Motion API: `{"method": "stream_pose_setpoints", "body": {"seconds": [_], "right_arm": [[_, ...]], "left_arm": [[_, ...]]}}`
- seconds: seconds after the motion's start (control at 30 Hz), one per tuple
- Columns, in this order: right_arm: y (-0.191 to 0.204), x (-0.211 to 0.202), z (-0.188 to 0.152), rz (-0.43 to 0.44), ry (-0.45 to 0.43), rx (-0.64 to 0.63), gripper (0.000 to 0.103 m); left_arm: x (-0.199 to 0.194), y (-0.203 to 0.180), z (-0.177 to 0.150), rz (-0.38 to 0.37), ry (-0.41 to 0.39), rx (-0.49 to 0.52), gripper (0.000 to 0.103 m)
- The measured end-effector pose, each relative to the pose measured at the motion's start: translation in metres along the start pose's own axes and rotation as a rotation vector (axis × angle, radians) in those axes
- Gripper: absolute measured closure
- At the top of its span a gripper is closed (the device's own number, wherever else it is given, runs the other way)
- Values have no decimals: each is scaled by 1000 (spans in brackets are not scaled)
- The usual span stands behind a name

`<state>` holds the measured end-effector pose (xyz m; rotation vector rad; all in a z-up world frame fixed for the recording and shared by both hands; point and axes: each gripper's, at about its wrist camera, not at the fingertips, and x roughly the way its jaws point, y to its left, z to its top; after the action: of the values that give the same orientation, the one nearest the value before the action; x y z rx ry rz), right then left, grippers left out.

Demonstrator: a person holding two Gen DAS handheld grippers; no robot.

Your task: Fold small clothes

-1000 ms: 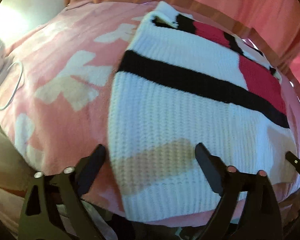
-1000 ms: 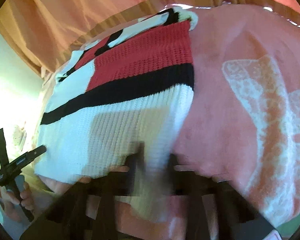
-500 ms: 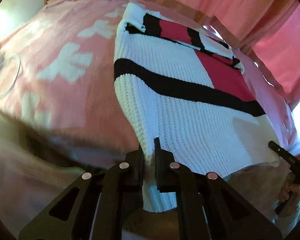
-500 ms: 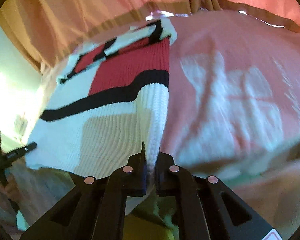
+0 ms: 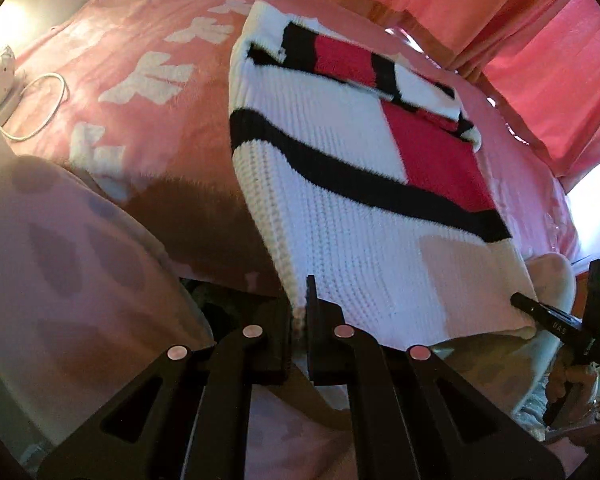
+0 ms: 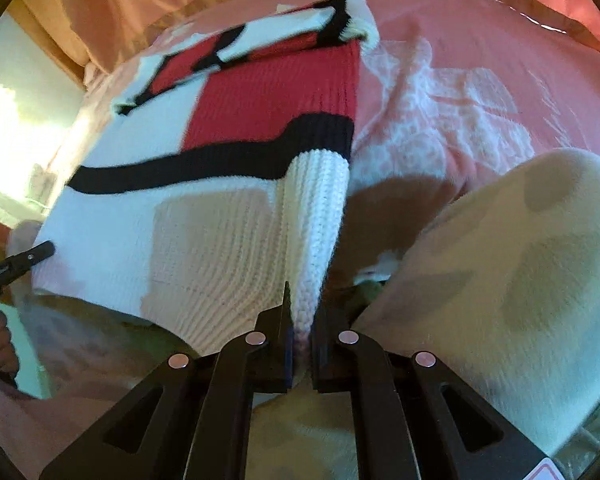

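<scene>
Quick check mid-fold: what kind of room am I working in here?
Most likely a bedroom. The knit sweater lies on a pink blanket with white prints, spread over what looks like a bed, and pink curtains hang close behind it.

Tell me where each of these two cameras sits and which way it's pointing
Left wrist: on the left gripper, looking along its fingers up the sweater on the pink blanket; right gripper at far right.
Right wrist: on the right gripper, facing the same way; left gripper at far left.
Shared: the sweater, each gripper pinching a near corner.
</scene>
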<state>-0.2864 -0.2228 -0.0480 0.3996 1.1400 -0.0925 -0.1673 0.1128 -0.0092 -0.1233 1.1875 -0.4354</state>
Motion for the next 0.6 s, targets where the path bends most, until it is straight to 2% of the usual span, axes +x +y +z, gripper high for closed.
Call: {"method": "stream_pose_setpoints", "body": {"seconds": [0.1,0.2,0.27,0.3,0.33,0.4,0.47,0.53,0.6], "right_arm": [[8,-36,26,46,-103,-25,98],[11,-70,76,88,-261,-58,98],[7,-77,120,125,-337,-54,98],[2,-75,140,133,-364,-36,98],[-4,-65,169,146,-372,-12,98],[-15,-44,206,171,-363,52,98],[-31,-8,249,206,-303,140,98],[-47,37,283,216,-228,215,98],[-58,74,300,224,-170,278,98]], "left_arm": [[-27,-2,25,-44,-75,4,99],[-53,-17,74,-53,-216,65,99],[-56,-26,115,-68,-298,82,99],[-52,-31,140,-38,-344,93,99],[-46,-36,157,-20,-363,101,99],[-21,-42,195,38,-381,99,99],[22,-44,238,119,-356,85,99],[68,-39,268,178,-298,64,99],[119,-28,296,221,-220,32,99]]}}
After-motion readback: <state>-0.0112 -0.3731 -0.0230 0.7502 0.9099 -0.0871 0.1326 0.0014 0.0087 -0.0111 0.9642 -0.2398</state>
